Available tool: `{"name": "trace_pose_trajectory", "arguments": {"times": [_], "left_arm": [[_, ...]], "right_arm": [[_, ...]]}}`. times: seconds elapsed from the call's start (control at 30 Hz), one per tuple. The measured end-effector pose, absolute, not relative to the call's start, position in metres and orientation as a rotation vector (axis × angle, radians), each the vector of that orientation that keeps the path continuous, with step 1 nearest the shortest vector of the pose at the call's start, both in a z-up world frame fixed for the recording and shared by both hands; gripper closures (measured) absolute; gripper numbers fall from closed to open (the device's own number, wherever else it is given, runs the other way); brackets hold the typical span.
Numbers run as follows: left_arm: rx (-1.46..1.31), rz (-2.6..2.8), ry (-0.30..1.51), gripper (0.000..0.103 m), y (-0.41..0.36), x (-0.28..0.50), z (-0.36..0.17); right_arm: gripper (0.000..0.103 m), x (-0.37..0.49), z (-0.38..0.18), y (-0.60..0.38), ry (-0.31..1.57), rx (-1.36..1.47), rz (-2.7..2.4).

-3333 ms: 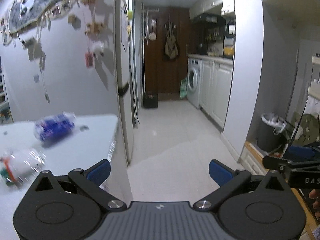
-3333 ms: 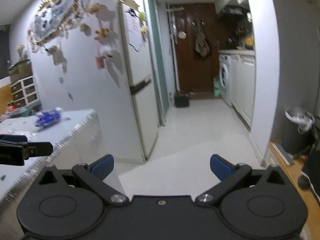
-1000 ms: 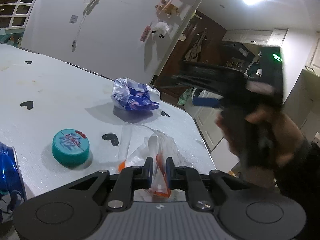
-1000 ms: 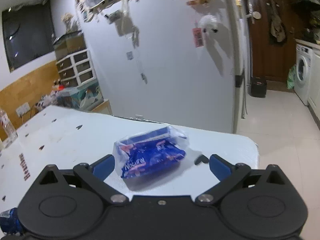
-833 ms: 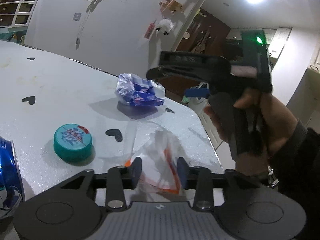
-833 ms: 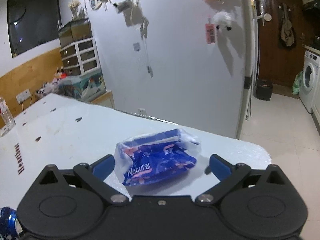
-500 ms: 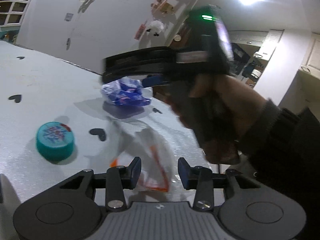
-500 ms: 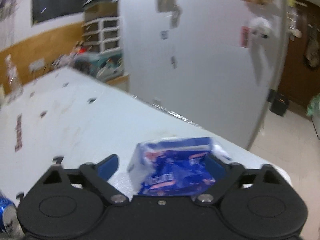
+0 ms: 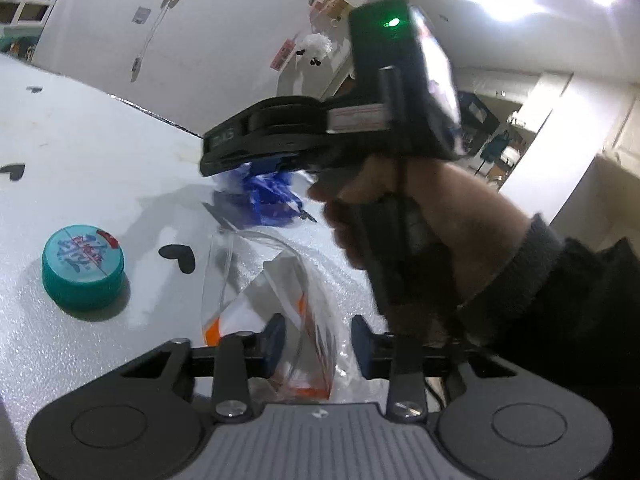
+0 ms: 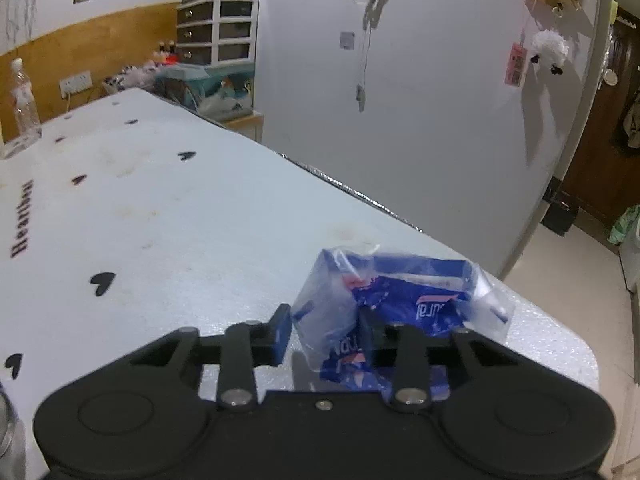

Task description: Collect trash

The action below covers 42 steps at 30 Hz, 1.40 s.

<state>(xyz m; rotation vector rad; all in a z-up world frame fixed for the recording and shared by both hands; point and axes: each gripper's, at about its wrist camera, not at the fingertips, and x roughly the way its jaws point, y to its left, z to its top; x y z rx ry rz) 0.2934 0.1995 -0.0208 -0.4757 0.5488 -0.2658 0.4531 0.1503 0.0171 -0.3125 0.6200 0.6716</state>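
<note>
A crumpled blue snack wrapper (image 10: 384,300) lies near the corner of the white table (image 10: 200,232). My right gripper (image 10: 324,334) has its jaws partly closed around the wrapper's near end; the right finger presses into it. In the left wrist view the right gripper body (image 9: 320,132) hovers over the same blue wrapper (image 9: 268,196). A clear plastic bag with orange print (image 9: 272,304) lies between the fingers of my left gripper (image 9: 318,346), whose jaws stand apart with the bag loose in the gap.
A teal bottle cap (image 9: 82,268) sits on the table left of the clear bag. An empty clear bottle (image 10: 24,108) stands at the table's far left. A fridge with magnets (image 10: 440,100) rises behind the table edge. The kitchen floor (image 10: 580,280) drops off to the right.
My right gripper has come down over the blue wrapper and narrowed its jaws around it. My left gripper, shut on the clear bag a second ago, has opened partway and stays around the bag.
</note>
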Motion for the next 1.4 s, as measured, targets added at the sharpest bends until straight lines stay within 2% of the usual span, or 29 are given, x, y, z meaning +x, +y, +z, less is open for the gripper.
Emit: {"name": "trace_pose_trajectory", "arguments": {"times": [0.03, 0.07, 0.3, 0.93, 1.4], "left_arm": [[-0.459, -0.268, 0.56, 0.082, 0.196, 0.294, -0.02], [-0.448, -0.271, 0.563, 0.083, 0.194, 0.294, -0.02], [-0.38, -0.252, 0.55, 0.088, 0.183, 0.286, -0.009], [-0.301, -0.148, 0.448, 0.092, 0.187, 0.256, 0.013], [-0.196, -0.142, 0.412, 0.092, 0.133, 0.251, 0.021]], "right_arm": [[0.074, 0.451, 0.019, 0.147, 0.612, -0.31, 0.67], [0.083, 0.449, 0.022, 0.143, 0.608, -0.302, 0.666], [0.09, 0.429, 0.041, 0.11, 0.559, -0.246, 0.649], [0.092, 0.36, 0.08, 0.01, 0.428, -0.068, 0.639], [0.092, 0.31, 0.06, -0.08, 0.401, -0.08, 0.525]]}}
